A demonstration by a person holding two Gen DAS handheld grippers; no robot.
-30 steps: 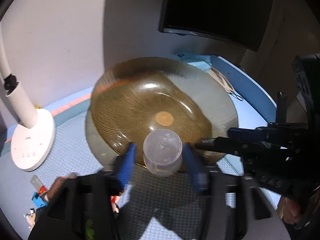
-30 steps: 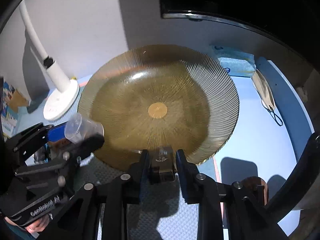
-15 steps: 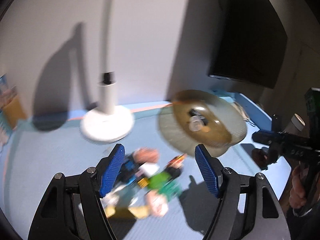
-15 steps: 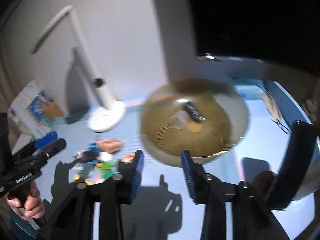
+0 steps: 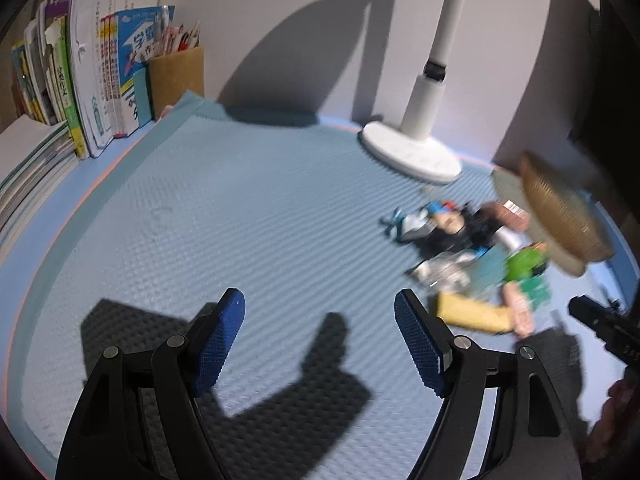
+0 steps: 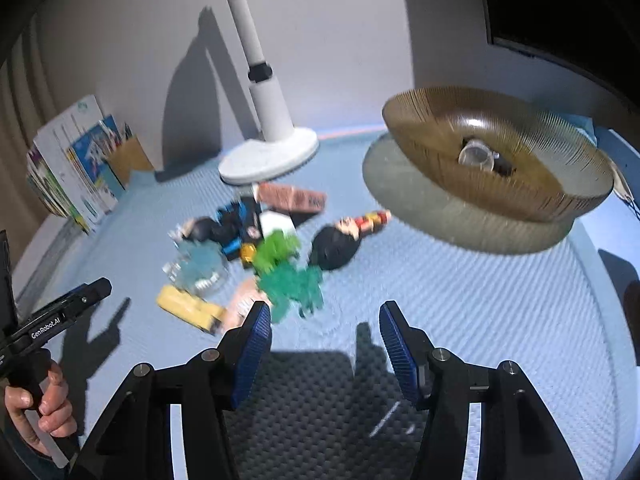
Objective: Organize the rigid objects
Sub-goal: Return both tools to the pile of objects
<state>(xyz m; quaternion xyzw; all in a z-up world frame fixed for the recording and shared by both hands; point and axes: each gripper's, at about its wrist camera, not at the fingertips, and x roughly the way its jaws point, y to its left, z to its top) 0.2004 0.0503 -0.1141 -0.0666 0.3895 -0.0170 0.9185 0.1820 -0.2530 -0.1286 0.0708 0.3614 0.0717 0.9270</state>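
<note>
Showing only in the right view, a clear cup [image 6: 476, 156] lies inside the amber bowl [image 6: 560, 196]; both claws, left [image 5: 320, 344] and right [image 6: 324, 348], have just been spreading, empty, over the blue-matted desk [image 5: 240, 216].

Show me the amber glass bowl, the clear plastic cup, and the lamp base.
amber glass bowl [image 6: 568, 196], right wrist view, ribbed outer wall
clear plastic cup [image 6: 476, 157], right wrist view, its rim
lamp base [image 6: 268, 158], right wrist view, white disc top

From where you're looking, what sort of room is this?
Probably a home study desk: books stand against the wall, a white desk lamp sits on a blue mat, and small toys lie scattered.
</note>
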